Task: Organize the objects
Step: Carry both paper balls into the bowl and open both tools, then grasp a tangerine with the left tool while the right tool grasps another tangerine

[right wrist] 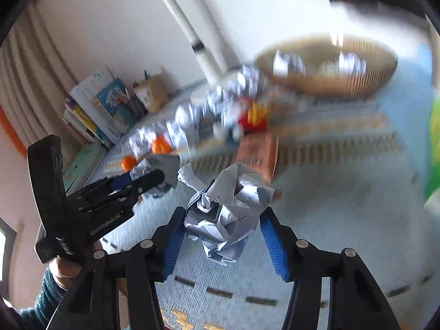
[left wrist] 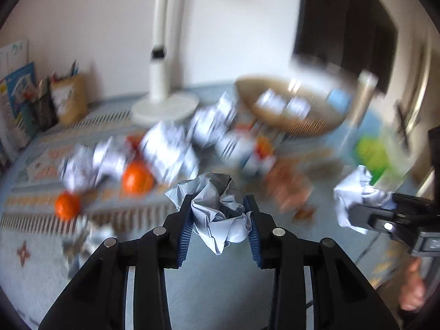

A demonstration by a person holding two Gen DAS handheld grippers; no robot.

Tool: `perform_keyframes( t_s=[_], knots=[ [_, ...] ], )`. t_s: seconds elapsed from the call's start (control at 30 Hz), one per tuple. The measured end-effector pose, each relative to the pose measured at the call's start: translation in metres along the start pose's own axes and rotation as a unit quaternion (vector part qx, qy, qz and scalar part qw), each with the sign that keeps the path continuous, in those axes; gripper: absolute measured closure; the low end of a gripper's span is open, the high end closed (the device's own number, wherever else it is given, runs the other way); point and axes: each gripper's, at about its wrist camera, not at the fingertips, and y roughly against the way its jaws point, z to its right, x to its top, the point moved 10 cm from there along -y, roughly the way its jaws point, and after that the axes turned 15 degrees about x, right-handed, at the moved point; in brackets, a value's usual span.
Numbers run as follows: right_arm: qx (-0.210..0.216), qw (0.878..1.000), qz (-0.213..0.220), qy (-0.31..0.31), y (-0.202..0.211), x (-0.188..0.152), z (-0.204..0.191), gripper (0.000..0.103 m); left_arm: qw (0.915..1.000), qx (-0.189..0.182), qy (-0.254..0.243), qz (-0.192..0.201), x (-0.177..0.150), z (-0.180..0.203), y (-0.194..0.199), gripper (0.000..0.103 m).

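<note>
My left gripper (left wrist: 218, 206) is shut on a crumpled paper ball (left wrist: 220, 214), held above the patterned cloth. My right gripper (right wrist: 224, 214) is shut on another crumpled paper ball (right wrist: 231, 206). The right gripper with its ball (left wrist: 354, 195) shows at the right of the left wrist view; the left gripper (right wrist: 143, 178) shows at the left of the right wrist view. Several more crumpled papers (left wrist: 165, 151) lie blurred on the table with oranges (left wrist: 136, 178) among them. A woven basket (left wrist: 308, 126) with some papers inside stands at the back right.
A white lamp base (left wrist: 165, 107) and its stem stand at the back centre. Books and a pencil holder (left wrist: 67, 101) line the wall at the left. An orange booklet (right wrist: 258, 154) lies on the cloth. A green object (left wrist: 371, 154) is at the right.
</note>
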Motion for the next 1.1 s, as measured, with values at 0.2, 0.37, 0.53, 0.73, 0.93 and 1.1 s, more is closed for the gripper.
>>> perform_keyframes(
  t_s=[0.2, 0.37, 0.53, 0.73, 0.93, 1.1],
  knots=[
    [-0.091, 0.989, 0.098, 0.057, 0.077, 0.105, 0.017, 0.048, 0.9971, -0.049, -0.031, 0.049, 0.104, 0.058, -0.005, 0.070],
    [-0.214, 0.968, 0.128, 0.018, 0.100, 0.173, 0.081, 0.048, 0.9974, -0.067, -0.020, 0.018, 0.161, 0.104, -0.073, 0.070],
    [-0.238, 0.964, 0.116, -0.030, 0.080, 0.208, 0.141, 0.041, 0.9964, -0.081, -0.014, 0.020, 0.194, 0.142, -0.114, 0.049],
    [-0.232, 0.966, 0.100, -0.052, 0.074, 0.209, 0.165, 0.026, 0.9969, -0.078, 0.008, 0.004, 0.195, 0.134, -0.122, 0.009],
    [-0.203, 0.973, 0.093, -0.061, 0.082, 0.179, 0.152, 0.026, 0.9974, -0.062, 0.037, 0.005, 0.172, 0.078, -0.080, 0.009],
    [-0.156, 0.983, 0.092, -0.032, 0.082, 0.162, 0.091, 0.024, 0.9961, -0.016, 0.067, 0.054, 0.151, 0.004, -0.001, 0.009]
  ],
)
